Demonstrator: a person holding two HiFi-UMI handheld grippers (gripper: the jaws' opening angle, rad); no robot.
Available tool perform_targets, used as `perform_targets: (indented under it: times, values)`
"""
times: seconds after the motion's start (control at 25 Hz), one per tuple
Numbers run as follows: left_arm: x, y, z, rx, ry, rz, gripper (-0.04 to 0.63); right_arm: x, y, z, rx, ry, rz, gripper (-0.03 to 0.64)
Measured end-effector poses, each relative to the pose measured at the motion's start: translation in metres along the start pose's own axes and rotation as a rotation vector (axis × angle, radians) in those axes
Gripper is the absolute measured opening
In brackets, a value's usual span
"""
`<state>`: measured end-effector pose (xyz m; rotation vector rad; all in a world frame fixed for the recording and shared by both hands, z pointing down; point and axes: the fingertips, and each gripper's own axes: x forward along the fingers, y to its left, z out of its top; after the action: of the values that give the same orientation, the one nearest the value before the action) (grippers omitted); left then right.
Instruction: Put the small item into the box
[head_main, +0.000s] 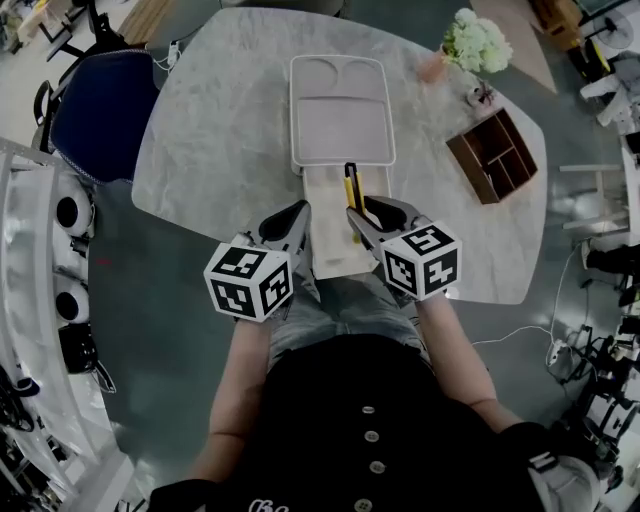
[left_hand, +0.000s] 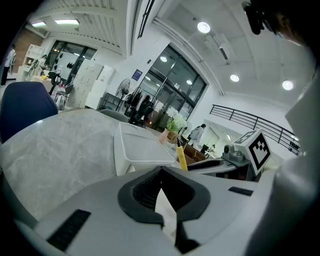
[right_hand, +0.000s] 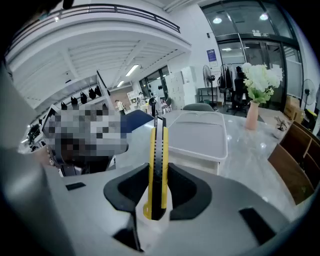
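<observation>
Nearest you, your left tongs (head_main: 298, 214) were closed together. Your right tongs (head_main: 360, 216) gripped the yellow utility knife (head_main: 350, 186) upright above the table's (head_main: 200, 130) near edge. Farther off stood the white box (head_main: 340, 120).

Head view: high over the white box (head_main: 340, 110), facing steeply down, far enough off to take in the whole bench (head_main: 200, 150). Left gripper view: rides the left claw (left_hand: 161, 169), low and close at the box's near-left corner, facing across the bench past the box; the right claw (head_main: 358, 215) shows to the box's right. Right gripper view: rides the right claw, close, box straight ahead behind the yellow cutter (right_hand: 157, 145). All three views share the box, the cutter and the flowers (head_main: 478, 42) beyond the box.
</observation>
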<state>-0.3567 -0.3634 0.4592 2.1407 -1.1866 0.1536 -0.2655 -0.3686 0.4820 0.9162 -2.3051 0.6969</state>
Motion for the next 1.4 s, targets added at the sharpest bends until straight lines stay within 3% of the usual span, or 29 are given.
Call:
perform_targets:
  times: [0.4,0.68,0.96,1.4]
  values:
    - [0.009,0.007,-0.03,-0.038,0.055,-0.019,0.017,0.023,-0.013,-0.026,-0.025,0.167,-0.067,0.118]
    - [0.014,0.015,-0.036,-0.045,0.063,-0.019,0.017,0.041,-0.01,-0.042,-0.041,0.256,-0.031,0.118]
    - [0.017,0.018,-0.042,-0.073,0.07,-0.033,0.017,0.055,-0.011,-0.062,-0.078,0.373,-0.063,0.118]
    - [0.017,0.023,-0.049,-0.091,0.079,-0.04,0.017,0.072,-0.021,-0.083,-0.077,0.458,-0.141,0.118]
